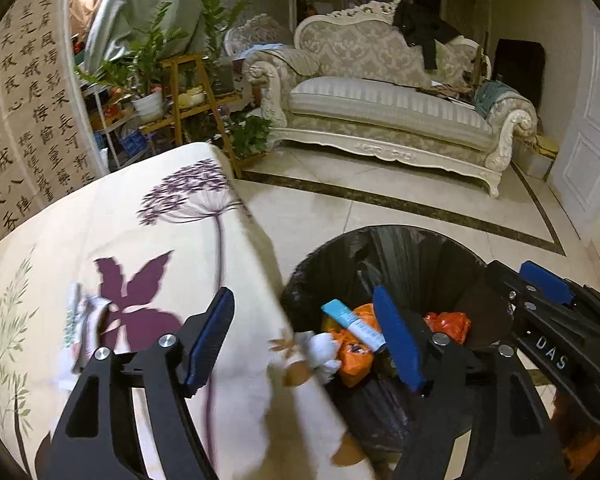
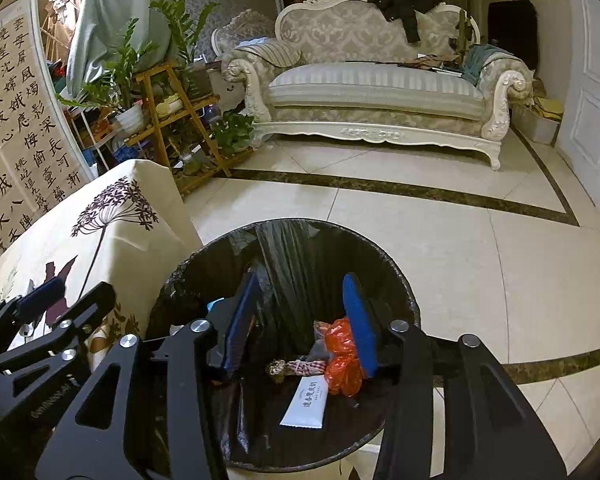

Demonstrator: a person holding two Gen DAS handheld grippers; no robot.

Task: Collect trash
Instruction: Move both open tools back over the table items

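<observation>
- The left gripper (image 1: pixel 304 338) is wide apart and holds nothing; the trash bin (image 1: pixel 420 248) is just under its right finger.
- The right gripper (image 2: pixel 300 320) is also wide, empty, directly above the bin; an orange bag (image 2: pixel 340 356) and a white packet (image 2: pixel 306 402) lie below it.

A: What can be read here?

B: "DAS", in white letters on the black body of the right gripper (image 1: pixel 548 300). The calligraphy panel (image 1: pixel 24 92) carries columns of large black Chinese characters.

A: And in the bin?

B: A white packet (image 2: pixel 306 398) bears a vertical line of Chinese characters (too small to make out).
</observation>
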